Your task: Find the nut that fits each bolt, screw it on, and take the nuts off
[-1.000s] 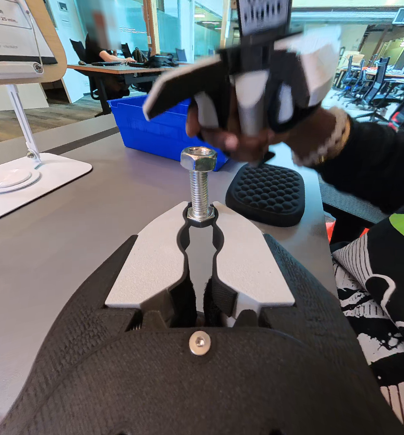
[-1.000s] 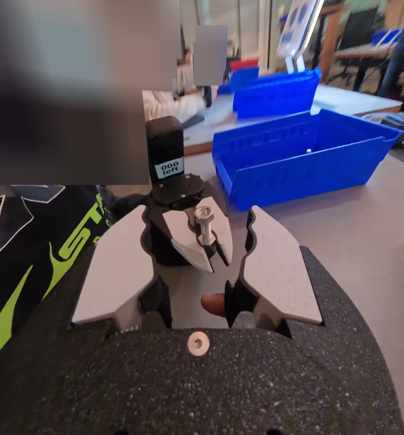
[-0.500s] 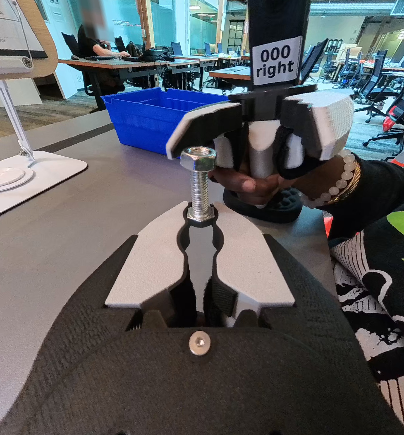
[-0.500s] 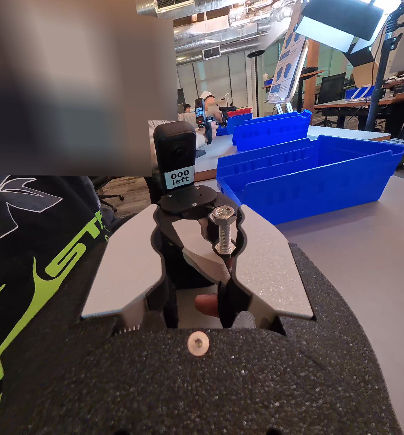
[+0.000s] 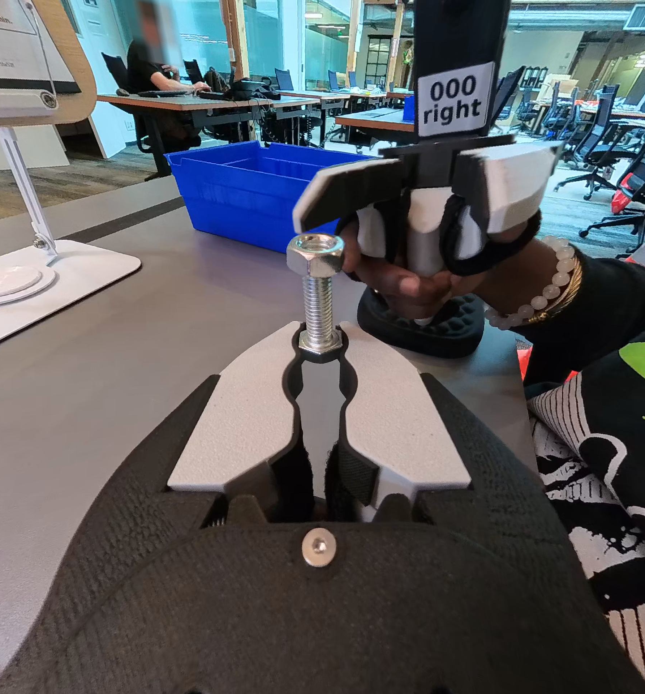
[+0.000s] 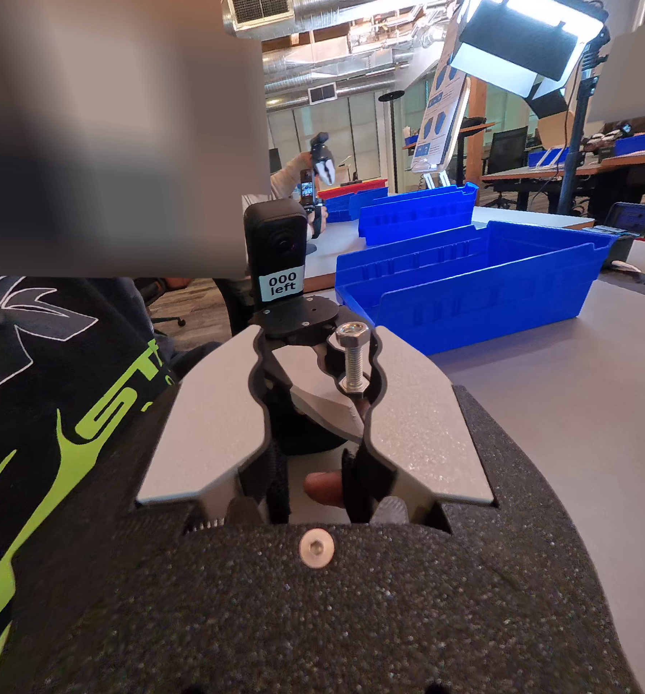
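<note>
Item: hex bolt (image 5: 318,300), held upright by its head in the clamped left gripper (image 5: 319,351), hex nut (image 5: 315,255) at thread tip; right gripper (image 6: 315,370) stood apart; unscrewing judged nearly complete.

Silver bolt (image 5: 318,300), blue bin (image 5: 245,195)

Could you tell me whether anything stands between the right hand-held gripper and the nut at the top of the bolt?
Nothing visible does. The left hand-held gripper holds the bolt upright by its head, and the nut sits exposed at the top. The right hand-held gripper is open beside it, its fingers not yet closed on it.
</note>
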Motion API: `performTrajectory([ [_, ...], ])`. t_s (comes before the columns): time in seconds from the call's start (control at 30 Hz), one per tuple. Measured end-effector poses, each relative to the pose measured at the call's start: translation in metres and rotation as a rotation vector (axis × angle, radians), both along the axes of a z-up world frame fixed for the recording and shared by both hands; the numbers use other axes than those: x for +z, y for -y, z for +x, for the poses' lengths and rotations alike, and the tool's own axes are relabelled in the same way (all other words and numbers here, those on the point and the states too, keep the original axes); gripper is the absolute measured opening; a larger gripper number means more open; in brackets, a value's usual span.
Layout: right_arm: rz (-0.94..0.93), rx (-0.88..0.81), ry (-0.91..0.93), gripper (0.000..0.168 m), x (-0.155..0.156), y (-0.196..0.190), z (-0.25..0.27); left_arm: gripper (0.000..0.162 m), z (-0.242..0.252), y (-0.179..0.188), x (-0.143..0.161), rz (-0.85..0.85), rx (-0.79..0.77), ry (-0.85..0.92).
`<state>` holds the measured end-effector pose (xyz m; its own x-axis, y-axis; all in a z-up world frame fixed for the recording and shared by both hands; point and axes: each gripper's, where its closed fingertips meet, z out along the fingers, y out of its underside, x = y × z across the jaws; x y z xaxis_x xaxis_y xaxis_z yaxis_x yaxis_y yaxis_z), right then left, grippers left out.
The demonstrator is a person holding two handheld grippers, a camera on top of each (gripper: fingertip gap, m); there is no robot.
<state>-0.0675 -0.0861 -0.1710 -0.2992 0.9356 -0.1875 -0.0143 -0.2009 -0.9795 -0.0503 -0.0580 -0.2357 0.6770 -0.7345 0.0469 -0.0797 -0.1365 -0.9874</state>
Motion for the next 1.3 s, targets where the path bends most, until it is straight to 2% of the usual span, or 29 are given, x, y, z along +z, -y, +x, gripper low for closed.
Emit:
performTrajectory([
  [0.27, 0.014, 0.023, 0.006, 0.061, -0.004, 0.006, -0.009, 0.015, 0.001, 0.0, -0.001, -0.001, -0.002, -0.011],
  [0.6, -0.001, -0.005, -0.01, 0.047, -0.006, 0.004, 0.006, 0.015, 0.0, -0.001, -0.001, -0.002, 0.003, -0.008],
  [0.87, 0.025, 0.005, 0.001, 0.066, -0.007, 0.006, -0.009, 0.015, 0.003, 0.0, -0.002, 0.003, -0.011, -0.03],
  [1.3, 0.02, -0.023, -0.019, 0.05, -0.005, 0.002, 0.005, 0.015, 0.001, -0.001, -0.001, 0.0, -0.001, -0.017],
])
